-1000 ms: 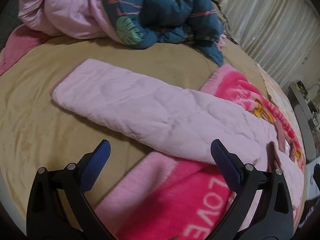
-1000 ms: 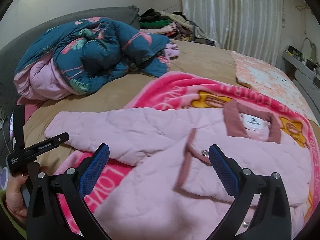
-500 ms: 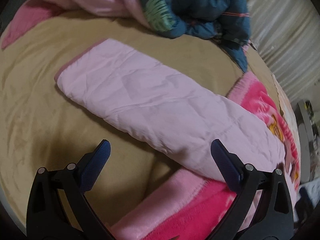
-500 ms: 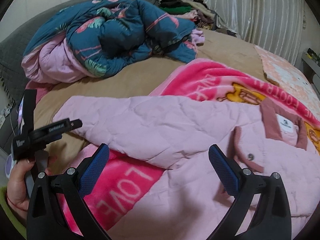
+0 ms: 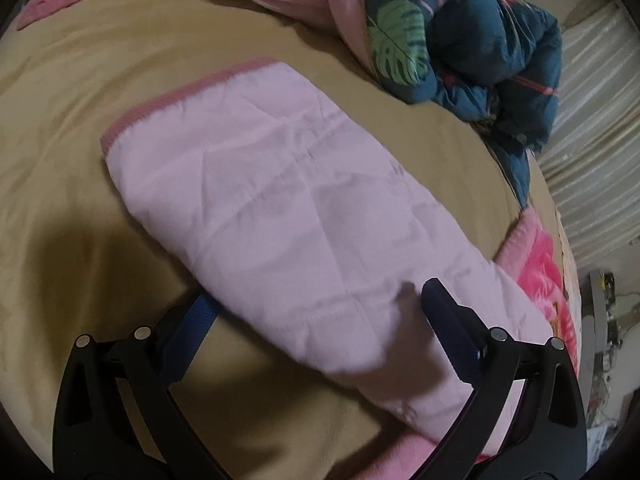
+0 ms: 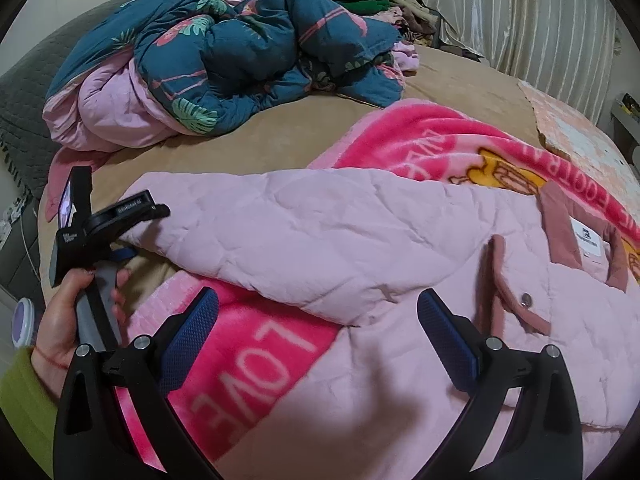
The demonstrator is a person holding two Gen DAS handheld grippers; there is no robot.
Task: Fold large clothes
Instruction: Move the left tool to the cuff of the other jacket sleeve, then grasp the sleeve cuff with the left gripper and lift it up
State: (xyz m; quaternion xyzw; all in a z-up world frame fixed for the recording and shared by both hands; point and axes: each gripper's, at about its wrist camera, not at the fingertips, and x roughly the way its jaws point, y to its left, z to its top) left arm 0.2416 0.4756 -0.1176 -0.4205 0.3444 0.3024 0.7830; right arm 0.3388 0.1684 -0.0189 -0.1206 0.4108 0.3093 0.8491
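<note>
The left claw (image 5: 316, 304) is spread wide astride the near edge of the pink jacket's sleeve (image 5: 288, 208), one finger slipped under it. From there the sleeve runs away across the bed (image 5: 60, 128). The right claw (image 6: 316, 320), also open and empty, hovers above the jacket body (image 6: 400, 360).

One pink quilted jacket (image 6: 360, 248); one pink blanket (image 6: 420, 136); one blue duvet (image 6: 240, 44); two grippers: left (image 5: 320, 312), right (image 6: 316, 316).

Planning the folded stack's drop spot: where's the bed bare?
Bare tan sheet runs between the bunched duvet and the pink jacket, widest beyond its sleeve cuff. Crowded: pink blanket under the jacket, clothes pile at the far edge.
</note>
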